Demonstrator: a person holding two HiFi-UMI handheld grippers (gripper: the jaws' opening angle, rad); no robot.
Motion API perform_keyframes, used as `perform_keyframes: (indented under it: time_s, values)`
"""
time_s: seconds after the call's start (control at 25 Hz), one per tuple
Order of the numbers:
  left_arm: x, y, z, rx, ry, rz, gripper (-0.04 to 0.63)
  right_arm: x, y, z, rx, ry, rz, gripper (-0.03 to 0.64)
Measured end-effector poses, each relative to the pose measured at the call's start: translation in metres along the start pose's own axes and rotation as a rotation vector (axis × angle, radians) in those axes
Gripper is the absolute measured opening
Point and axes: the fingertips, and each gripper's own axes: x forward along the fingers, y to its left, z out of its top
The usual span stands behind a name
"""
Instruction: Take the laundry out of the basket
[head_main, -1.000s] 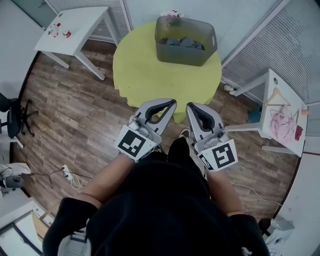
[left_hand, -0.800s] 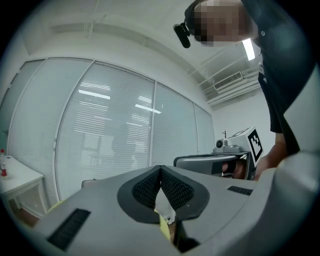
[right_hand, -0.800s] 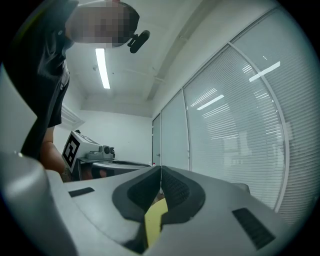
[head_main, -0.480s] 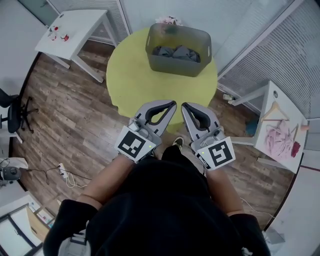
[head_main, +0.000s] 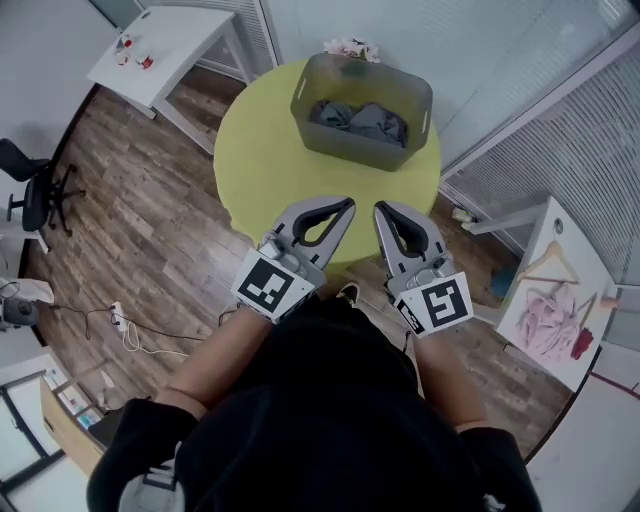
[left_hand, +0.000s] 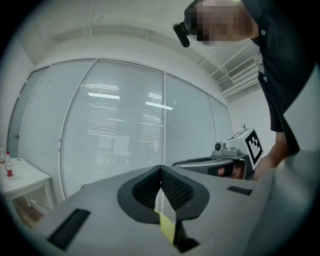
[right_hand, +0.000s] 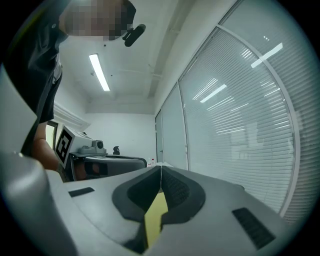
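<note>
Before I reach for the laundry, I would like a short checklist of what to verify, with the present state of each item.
1. The laundry lies in the basket: ok, grey clothes are inside.
2. The basket stands upright on the yellow table: ok.
3. The left claw is open for a grasp: not ok, its jaws are together and hold nothing.
4. The right claw is open for a grasp: not ok, its jaws are together and hold nothing.
5. Both claws are above the basket: not ok, they are at the table's near edge, short of it.
</note>
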Motion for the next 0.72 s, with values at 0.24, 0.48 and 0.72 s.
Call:
perform_keyframes:
  time_s: [0.24, 0.48, 0.72]
  values:
    - [0.021, 0.029, -0.007, -0.002, 0.005, 0.027, 0.011, 0.026, -0.024, -0.007, 0.015, 0.016, 0.021, 0.023]
    - [0.047, 0.071, -0.014, -0.007, 0.003, 0.001, 0.011, 0.066, -0.05, -0.012, -0.007, 0.05, 0.012, 0.023]
    - [0.073, 0.117, -0.028, -0.013, 0.005, -0.047, 0.011, 0.114, -0.085, -0.027, -0.02, 0.123, -0.036, 0.023]
